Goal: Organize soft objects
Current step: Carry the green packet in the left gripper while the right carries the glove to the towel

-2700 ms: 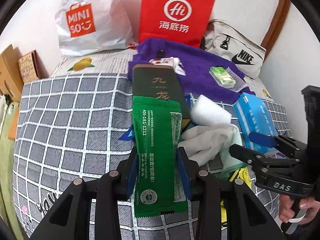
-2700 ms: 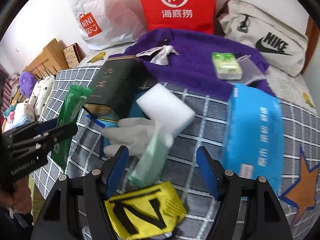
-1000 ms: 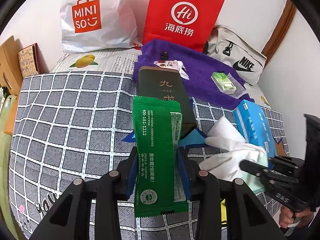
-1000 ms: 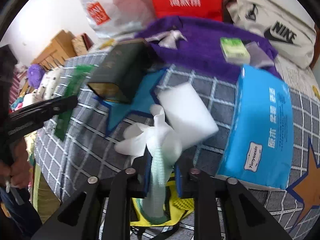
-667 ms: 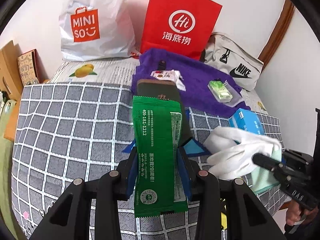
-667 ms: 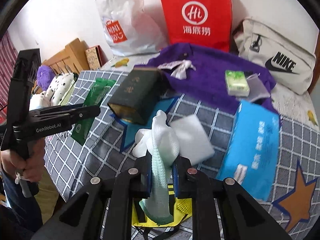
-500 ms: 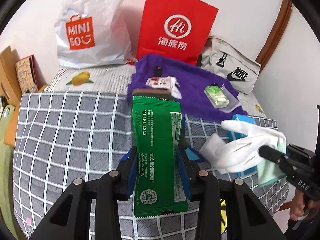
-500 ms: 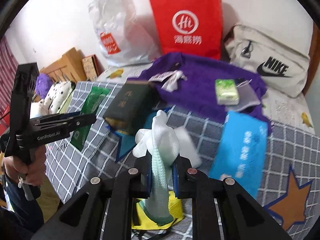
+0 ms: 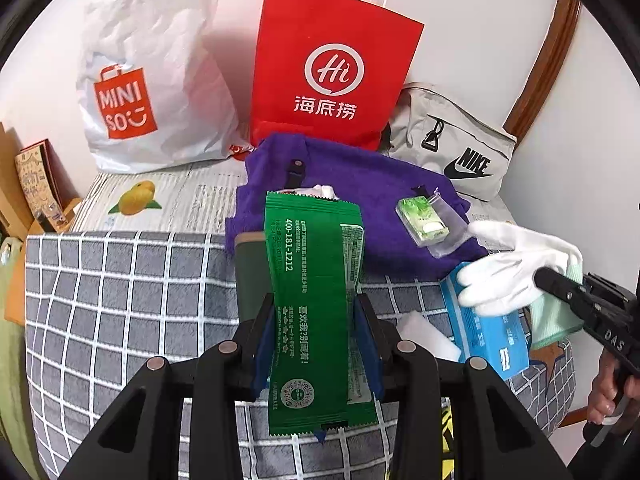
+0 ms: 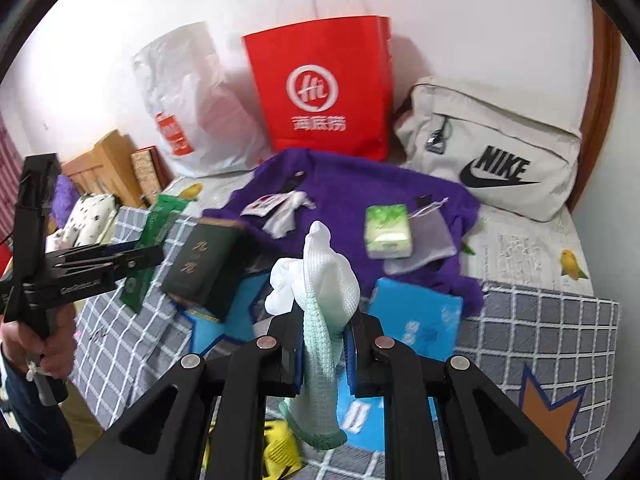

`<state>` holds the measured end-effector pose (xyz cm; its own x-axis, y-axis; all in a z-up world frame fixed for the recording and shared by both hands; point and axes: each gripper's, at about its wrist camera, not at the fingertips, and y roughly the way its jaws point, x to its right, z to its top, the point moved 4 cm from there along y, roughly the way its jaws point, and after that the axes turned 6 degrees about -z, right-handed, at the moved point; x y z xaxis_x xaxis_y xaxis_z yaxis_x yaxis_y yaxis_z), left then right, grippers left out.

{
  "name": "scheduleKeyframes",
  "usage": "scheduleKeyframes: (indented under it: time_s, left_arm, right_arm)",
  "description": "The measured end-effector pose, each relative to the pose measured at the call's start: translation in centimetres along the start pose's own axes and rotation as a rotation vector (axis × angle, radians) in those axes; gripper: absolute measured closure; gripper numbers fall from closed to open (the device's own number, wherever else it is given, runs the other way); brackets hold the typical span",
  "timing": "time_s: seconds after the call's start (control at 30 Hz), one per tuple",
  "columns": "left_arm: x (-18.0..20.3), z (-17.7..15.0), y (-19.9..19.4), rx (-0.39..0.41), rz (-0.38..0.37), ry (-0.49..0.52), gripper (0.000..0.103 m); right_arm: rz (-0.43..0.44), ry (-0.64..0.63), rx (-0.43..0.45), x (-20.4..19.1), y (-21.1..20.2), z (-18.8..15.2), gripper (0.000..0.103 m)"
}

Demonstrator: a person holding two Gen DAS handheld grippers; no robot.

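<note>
Claws grip green packet (image 9: 316,304) left, white glove (image 10: 326,300) right, above crowded bed (image 9: 120,280).

So the green foil packet (image 9: 316,304) is a long flat sachet with white print and a phone number down its back. It's standing lengthwise, up off the bed, pinched at its lower half, with the top edge tipping toward the far side. The other soft one is a white knit glove (image 10: 320,300) with a mint-green cuff, clamped around the wrist part, up off the bed too. Its cuff hangs down at the near side, while the floppy fingers bunch up and lean left. It's well right of the packet.
</note>
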<state>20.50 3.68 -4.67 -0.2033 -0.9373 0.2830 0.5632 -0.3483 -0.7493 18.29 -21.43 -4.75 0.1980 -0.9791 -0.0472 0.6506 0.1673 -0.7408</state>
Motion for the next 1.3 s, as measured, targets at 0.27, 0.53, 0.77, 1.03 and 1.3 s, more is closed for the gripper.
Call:
scheduleKeyframes:
  time_s: [0.27, 0.53, 0.77, 1.03, 1.3]
  left_arm:
    - [-0.3, 2.3, 1.9, -0.016, -0.001, -0.004, 0.067]
    - [-0.4, 4.9, 4.2, -0.036, 0.003, -0.008, 0.067]
    - [-0.2, 6.9, 6.3, -0.048, 0.017, 0.005, 0.067]
    - [-0.4, 8.8, 9.2, -0.075, 0.029, 0.009, 0.067]
    - [-0.4, 10.0, 12.3, -0.109, 0.031, 0.002, 0.067]
  right_arm:
    - [-0.033, 0.049, 0.003, 2.7, 2.0, 1.9, 0.087]
    - [-0.058, 0.075, 0.007, 4.6, 4.8, 4.4, 0.087]
    - [-0.112, 0.093, 0.014, 6.8, 7.1, 6.3, 0.087]
    - [-0.115, 0.136, 0.006, 9.2, 11.2, 8.6, 0.087]
    - [-0.141, 0.129, -0.064, 10.2, 15.9, 8.6, 0.087]
